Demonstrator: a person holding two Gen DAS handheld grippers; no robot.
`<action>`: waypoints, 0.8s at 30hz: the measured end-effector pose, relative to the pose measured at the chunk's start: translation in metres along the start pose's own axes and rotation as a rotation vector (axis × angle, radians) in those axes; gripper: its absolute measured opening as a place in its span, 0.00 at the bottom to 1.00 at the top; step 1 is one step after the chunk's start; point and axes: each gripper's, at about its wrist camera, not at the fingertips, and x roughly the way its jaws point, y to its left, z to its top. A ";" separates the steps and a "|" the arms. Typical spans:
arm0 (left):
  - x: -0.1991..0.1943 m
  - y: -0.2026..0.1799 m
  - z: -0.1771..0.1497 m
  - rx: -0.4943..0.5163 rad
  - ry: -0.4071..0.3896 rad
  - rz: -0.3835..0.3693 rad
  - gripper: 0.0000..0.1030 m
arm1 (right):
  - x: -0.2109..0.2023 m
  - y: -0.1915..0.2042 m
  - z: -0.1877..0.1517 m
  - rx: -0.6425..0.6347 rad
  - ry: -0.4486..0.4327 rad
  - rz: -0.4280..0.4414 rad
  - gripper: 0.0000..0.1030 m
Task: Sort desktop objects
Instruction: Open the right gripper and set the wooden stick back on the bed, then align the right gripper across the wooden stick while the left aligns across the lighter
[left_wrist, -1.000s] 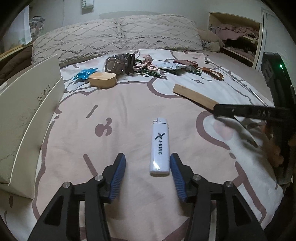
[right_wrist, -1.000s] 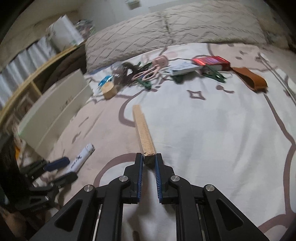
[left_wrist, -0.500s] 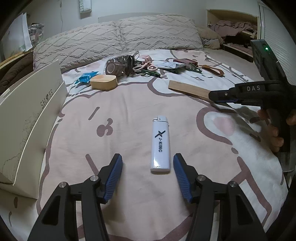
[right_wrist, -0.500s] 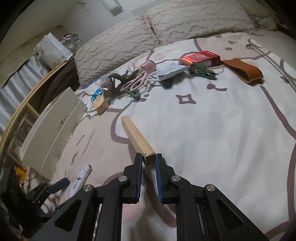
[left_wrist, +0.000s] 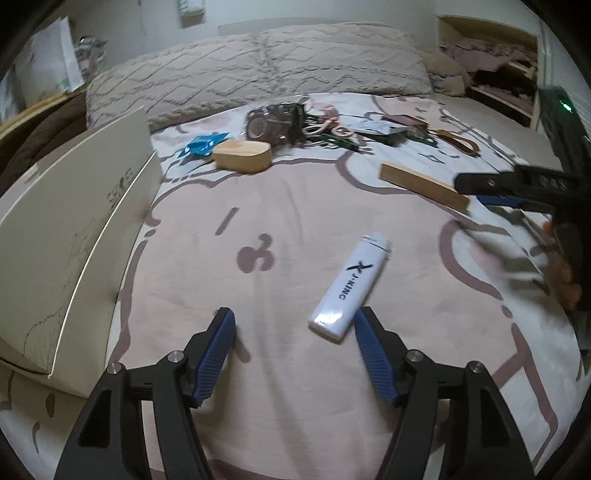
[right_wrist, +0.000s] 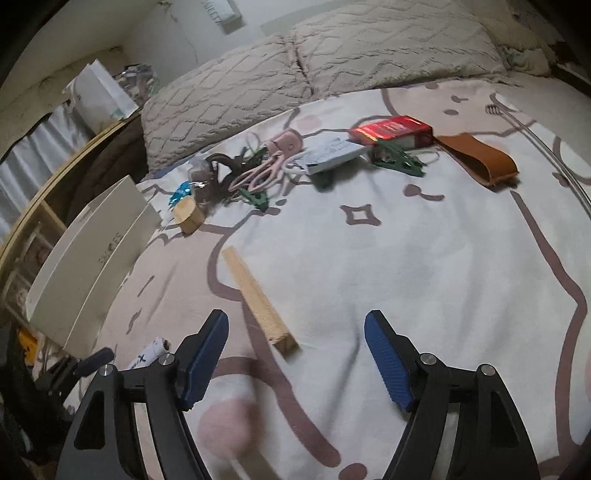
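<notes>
1. White plastic lighter with black "X J-KING" print (left_wrist: 350, 283) is lying flat on the pink-patterned bedspread, angled, cap end pointing away toward the right.
2. Long pale wooden stick of square section (right_wrist: 258, 300) is lying flat on the bedspread, running diagonally, cut end nearest the camera.
3. Rounded light-wood box (left_wrist: 242, 156) is sitting flat just in front of the cluttered pile near the pillows.

The bedspread (left_wrist: 295, 206) was patterned in pale pink and white with mauve outlines. The lighter (left_wrist: 351, 286) was white with dark lettering. The stick (right_wrist: 258, 299) was pale wood. Blue pads (left_wrist: 216, 354) were fitted on black fingers. A red box (right_wrist: 391, 131) and tan strap (right_wrist: 480, 158) were seen.
</notes>
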 end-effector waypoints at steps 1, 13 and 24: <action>0.001 0.002 0.001 -0.010 0.004 0.003 0.65 | 0.000 0.002 0.000 -0.015 0.002 -0.006 0.74; 0.013 0.015 0.027 -0.035 0.025 0.073 0.66 | 0.010 0.000 0.003 -0.023 0.037 -0.066 0.74; 0.015 0.016 0.033 -0.061 0.030 0.032 0.73 | 0.015 -0.006 0.012 -0.011 0.035 -0.090 0.74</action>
